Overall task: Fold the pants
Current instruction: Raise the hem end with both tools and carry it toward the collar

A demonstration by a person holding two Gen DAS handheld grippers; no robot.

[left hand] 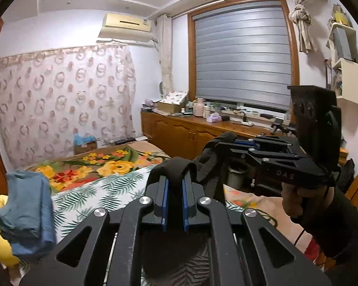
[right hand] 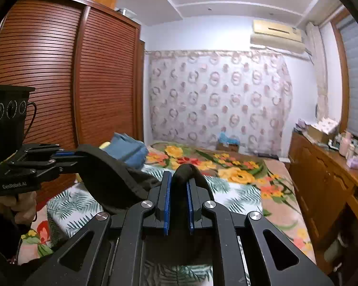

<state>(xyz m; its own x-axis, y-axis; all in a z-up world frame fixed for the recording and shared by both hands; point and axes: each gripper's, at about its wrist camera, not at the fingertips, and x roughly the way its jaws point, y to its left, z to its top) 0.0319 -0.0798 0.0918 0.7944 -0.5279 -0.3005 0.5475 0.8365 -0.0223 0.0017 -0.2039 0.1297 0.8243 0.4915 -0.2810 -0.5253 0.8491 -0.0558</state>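
While hanging above the bed (right hand: 238, 190), stretching as a dark band between the two tongs: pants (right hand: 107, 174), long axis running side to side. Clenching one end in the left gripper (left hand: 175, 190), the other in the right gripper (right hand: 177, 190), level, neither nearer.

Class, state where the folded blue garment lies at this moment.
The blue garment lies at the bed's left edge in the left wrist view, on something yellow, beside the leaf-print sheet.
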